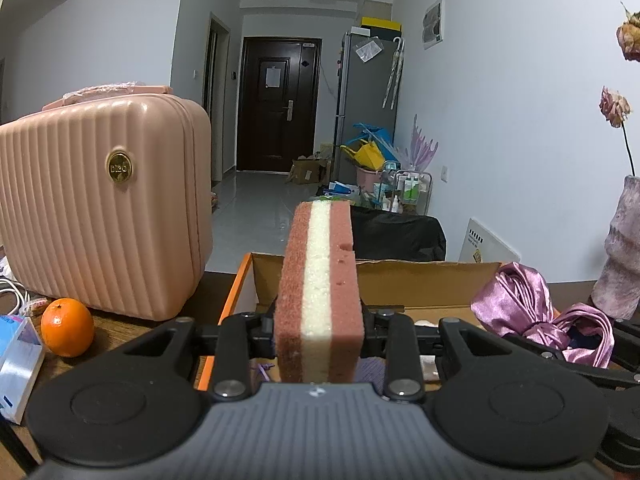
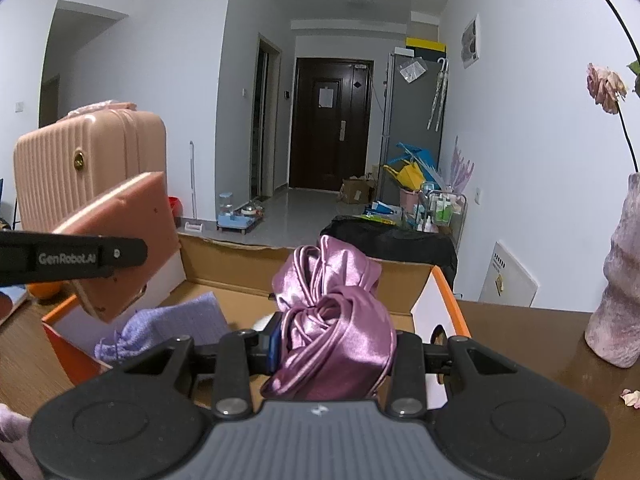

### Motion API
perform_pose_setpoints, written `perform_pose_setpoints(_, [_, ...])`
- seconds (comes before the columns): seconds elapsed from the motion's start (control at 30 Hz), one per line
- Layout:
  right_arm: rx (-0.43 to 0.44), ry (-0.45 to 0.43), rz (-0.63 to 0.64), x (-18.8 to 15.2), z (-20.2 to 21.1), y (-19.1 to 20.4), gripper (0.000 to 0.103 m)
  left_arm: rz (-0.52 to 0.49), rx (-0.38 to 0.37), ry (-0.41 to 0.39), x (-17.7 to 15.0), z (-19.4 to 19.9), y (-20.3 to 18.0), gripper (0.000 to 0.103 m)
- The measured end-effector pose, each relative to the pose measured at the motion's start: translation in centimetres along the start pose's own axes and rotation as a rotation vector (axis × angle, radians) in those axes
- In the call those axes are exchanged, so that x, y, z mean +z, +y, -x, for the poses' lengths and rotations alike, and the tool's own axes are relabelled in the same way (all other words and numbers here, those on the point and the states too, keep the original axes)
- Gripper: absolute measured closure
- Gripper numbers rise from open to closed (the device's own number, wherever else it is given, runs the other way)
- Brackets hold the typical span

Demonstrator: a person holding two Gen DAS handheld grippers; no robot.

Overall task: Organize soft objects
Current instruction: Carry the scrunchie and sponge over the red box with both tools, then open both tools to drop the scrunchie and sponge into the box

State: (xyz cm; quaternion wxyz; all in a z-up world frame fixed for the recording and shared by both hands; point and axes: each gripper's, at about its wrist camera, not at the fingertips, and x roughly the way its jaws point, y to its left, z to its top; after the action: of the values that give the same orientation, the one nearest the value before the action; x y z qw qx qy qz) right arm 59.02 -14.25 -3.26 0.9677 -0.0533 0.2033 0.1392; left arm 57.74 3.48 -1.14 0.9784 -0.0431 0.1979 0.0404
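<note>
My left gripper (image 1: 319,332) is shut on a pink sponge (image 1: 320,288) with a white middle layer, held on edge above the open cardboard box (image 1: 424,276). The right wrist view shows that sponge (image 2: 132,240) at the left, over the box's left side. My right gripper (image 2: 326,344) is shut on a bunched purple satin cloth (image 2: 332,312), held over the box (image 2: 240,264). The left wrist view catches the same cloth (image 1: 532,312) at the right. A lilac knitted cloth (image 2: 176,324) lies inside the box.
A pink ribbed case (image 1: 100,208) stands left of the box, with an orange (image 1: 67,327) and a small carton (image 1: 16,364) before it. A mottled pink vase (image 2: 620,280) with dried roses stands on the wooden table (image 2: 540,340) at the right. Beyond lies a hallway.
</note>
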Motion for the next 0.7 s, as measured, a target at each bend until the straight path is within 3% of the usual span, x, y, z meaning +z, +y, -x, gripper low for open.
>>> perform_pose_setpoints(0.1, [-0.004, 0.014, 0.0, 0.24, -0.33, -0.1, 0.065, -0.012, 0.012, 0.002, -0.17, -0.14, -0.19, 0.07])
perform_pose_setpoints(0.23, [-0.01, 0.035, -0.003, 0.46, -0.34, -0.27, 0.051, -0.033, 0.022, 0.018, -0.35, -0.5, -0.53, 0.029])
perform_pose_setpoints(0.37, [-0.044, 0.033, -0.01, 0.31, -0.08, -0.56, 0.009, -0.021, 0.058, -0.009, -0.3, -0.05, -0.36, 0.0])
perform_pose_setpoints(0.43, [-0.053, 0.036, -0.014, 0.26, -0.06, -0.66, 0.0, 0.005, 0.074, -0.024, -0.27, 0.16, 0.01, 0.0])
perform_pose_setpoints(0.7, [-0.067, 0.042, -0.014, 0.33, 0.34, -0.63, 0.0, 0.015, 0.108, -0.036, -0.07, 0.4, 0.27, 0.0])
